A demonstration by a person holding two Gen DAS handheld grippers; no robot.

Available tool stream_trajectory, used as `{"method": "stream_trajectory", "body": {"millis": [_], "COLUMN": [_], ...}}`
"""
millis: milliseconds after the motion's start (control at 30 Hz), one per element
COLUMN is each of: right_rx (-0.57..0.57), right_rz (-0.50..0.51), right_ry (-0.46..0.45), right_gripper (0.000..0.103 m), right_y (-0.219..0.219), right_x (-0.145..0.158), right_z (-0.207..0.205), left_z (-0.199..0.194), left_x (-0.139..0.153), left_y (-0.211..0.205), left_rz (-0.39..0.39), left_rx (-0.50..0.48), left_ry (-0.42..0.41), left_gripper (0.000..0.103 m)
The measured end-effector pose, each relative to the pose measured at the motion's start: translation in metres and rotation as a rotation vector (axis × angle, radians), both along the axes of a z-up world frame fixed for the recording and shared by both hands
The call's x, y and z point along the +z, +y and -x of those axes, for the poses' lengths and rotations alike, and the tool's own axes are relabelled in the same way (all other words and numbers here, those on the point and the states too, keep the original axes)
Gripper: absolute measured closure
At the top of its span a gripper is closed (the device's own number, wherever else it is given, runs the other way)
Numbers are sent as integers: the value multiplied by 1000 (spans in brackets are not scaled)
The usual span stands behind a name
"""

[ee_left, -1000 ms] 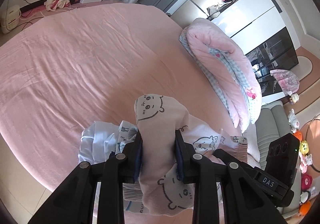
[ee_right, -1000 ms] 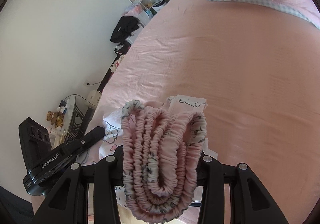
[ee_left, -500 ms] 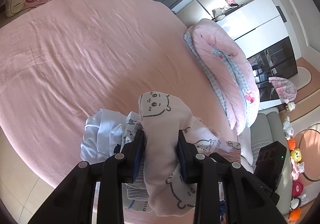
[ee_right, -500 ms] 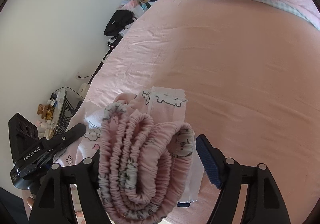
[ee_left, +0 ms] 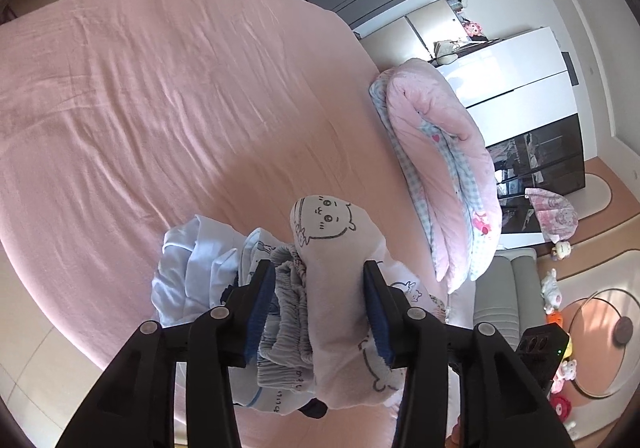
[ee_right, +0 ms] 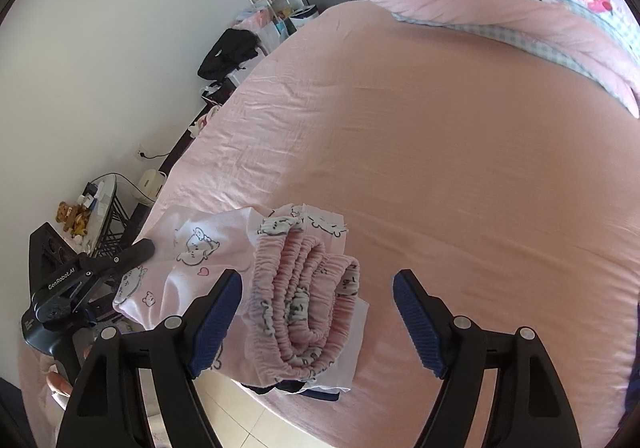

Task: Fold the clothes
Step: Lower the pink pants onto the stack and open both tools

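Looking along my left gripper, I see its blue-padded jaws spread a little, with the folded pale pink pyjama garment printed with cartoon bears sitting between them; the right pad touches the cloth, while the left pad stands beside grey-looking gathered fabric, and I cannot tell whether it presses on it. That garment rests on top of a small pile at the near edge of the bed, on the wrinkled pink bedsheet. Just beside it, to the left, lies a crumpled pale blue-white garment, part of the same pile.

From my right gripper, the jaws are spread wide and neither pad touches anything. Between them lies the garment's gathered pink elastic waistband, folded over in several layers and resting on the pile, close to the edge of the bed above the tiled floor. The left gripper appears at the left of this view, its black fingers laid on the bear-printed cloth.

A rolled pink and blue-checked quilt lies along the far right side of the bed, well apart from the pile. A white wardrobe stands behind the quilt.
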State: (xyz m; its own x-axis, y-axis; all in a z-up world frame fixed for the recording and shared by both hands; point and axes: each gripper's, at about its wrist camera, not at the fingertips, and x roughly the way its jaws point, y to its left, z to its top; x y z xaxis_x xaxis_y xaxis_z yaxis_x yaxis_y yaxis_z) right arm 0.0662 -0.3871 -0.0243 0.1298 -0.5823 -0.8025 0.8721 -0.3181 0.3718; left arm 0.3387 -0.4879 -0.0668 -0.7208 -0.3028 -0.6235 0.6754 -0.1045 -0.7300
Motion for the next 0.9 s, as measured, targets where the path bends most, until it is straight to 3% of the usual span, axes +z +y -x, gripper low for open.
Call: {"method": "stream_trajectory", "body": {"millis": [200, 400, 600, 700, 900], "right_rx": [-10, -4, -8, 29, 89], "right_rz": [-24, 20, 30, 28, 10], "right_ry": [-23, -139, -87, -36, 95], "right_gripper": [25, 25, 25, 25, 25], "right_y": [-1, 8, 16, 19, 8], "right_x": [-18, -20, -12, -8, -4], "right_z": [4, 12, 13, 6, -10], "left_z": [4, 3, -5, -5, 14], "left_x": [4, 8, 17, 26, 39], "left_y": [3, 4, 11, 15, 14], "left_rz": [18, 38, 52, 86, 163], "left_rx": [-33, -28, -2, -14, -47], "left_ry": [-36, -87, -50, -89, -197], "left_gripper": [60, 59, 57, 42, 38]}}
